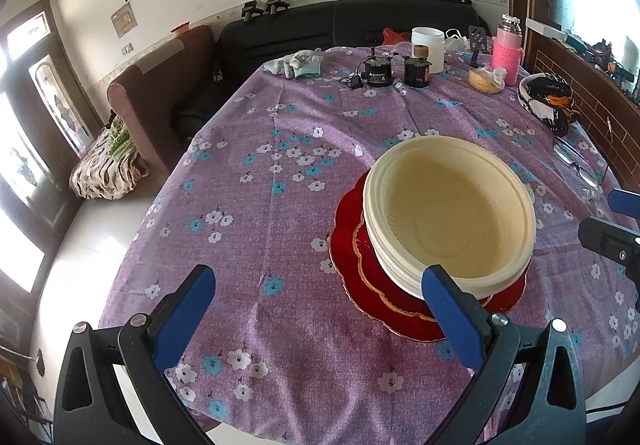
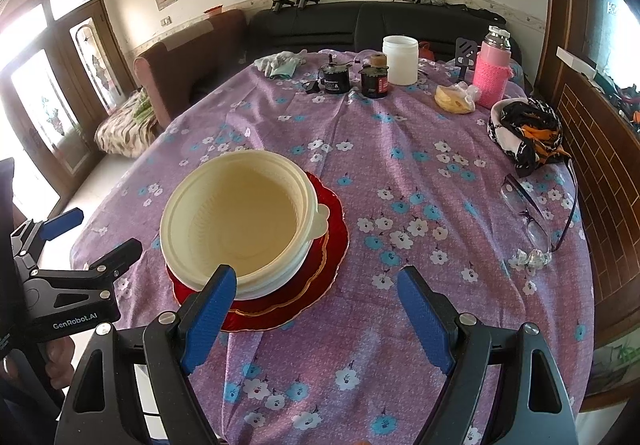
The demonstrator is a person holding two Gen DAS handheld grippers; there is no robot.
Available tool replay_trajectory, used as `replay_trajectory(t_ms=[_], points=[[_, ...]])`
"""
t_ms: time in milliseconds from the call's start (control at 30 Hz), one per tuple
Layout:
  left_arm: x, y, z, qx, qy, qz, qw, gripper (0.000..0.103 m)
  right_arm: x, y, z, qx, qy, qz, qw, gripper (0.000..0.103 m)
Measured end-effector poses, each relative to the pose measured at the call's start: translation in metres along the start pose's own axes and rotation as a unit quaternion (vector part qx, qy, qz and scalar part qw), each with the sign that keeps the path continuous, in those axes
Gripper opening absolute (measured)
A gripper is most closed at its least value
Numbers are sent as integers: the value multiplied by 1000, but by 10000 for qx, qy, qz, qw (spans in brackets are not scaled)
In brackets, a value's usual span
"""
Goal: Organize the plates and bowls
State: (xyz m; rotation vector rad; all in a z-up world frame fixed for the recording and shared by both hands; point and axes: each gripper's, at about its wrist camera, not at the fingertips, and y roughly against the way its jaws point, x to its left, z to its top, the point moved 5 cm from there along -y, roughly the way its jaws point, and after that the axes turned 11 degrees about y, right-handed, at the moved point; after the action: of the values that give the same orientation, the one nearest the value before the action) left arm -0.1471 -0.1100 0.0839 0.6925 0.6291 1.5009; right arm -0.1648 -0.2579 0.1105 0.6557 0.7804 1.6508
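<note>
Stacked cream plastic bowls (image 1: 448, 213) resting on scalloped red gold-rimmed plates (image 1: 360, 277) atop purple floral tablecloth (image 1: 280, 181); left gripper (image 1: 320, 285) and right gripper (image 2: 316, 285) both spread wide, grasping nothing.

In the right wrist view, "GenRobot.AI" stands in white letters on the black body of the left gripper (image 2: 96, 245), off to the left of the right gripper (image 2: 316, 285). The labels on the two small black devices (image 2: 334, 79) far ahead of the fingers are too small to read.
</note>
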Motion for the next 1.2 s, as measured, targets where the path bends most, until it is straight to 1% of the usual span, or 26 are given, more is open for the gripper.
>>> replay_trajectory(t_ms=[767, 1000, 1133, 1167, 1200], points=[[-5, -5, 9, -20, -18, -28, 10000, 103, -9, -2, 6, -52, -62, -38, 10000, 86], [-4, -12, 16, 36, 25, -124, 9999, 103, -8, -3, 9, -68, -101, -74, 9999, 86], [0, -14, 18, 112, 159, -318, 9993, 103, -8, -3, 9, -72, -142, -98, 9998, 86], [2, -12, 18, 74, 211, -351, 9991, 103, -8, -3, 9, -72, -150, -105, 9998, 86], [5, -10, 18, -5, 240, -284, 9993, 103, -8, -4, 9, -69, -159, -114, 9998, 86]])
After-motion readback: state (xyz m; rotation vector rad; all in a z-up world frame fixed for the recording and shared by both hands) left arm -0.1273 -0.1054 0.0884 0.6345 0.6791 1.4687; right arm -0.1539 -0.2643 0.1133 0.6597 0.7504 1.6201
